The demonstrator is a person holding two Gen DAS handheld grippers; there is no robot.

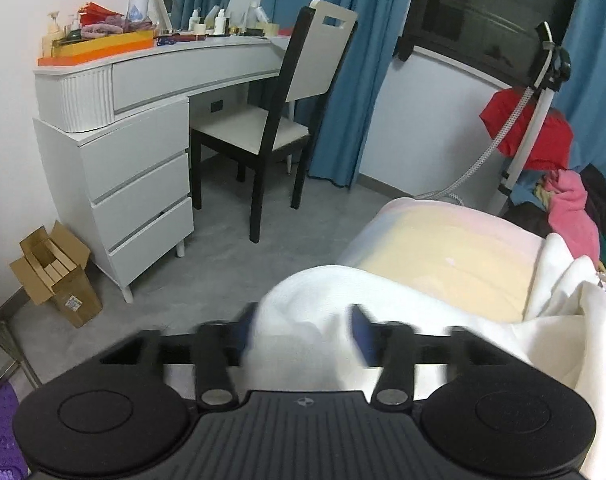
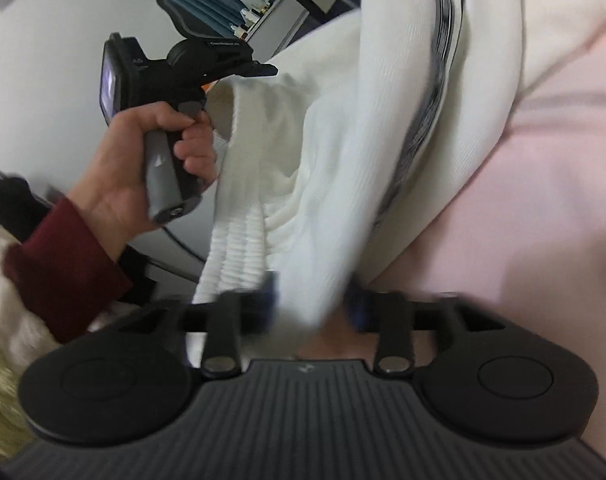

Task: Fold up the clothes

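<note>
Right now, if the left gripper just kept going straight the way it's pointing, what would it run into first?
The white garment. Its cloth already lies between the open fingers of the left gripper, so going straight on would push into it at once. Beyond it lies the pastel bed cover, though depth is hard to judge here.

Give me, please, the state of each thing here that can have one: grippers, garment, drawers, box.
left gripper: jaws open, white cloth between them, not pinched.
right gripper: jaws open, white cloth between them.
white garment: rumpled, unfolded, lying on the bed.
drawers: all shut.
cardboard box: flaps open, standing on the floor.
chair: upright, seat tucked partly under the dressing table.
</note>
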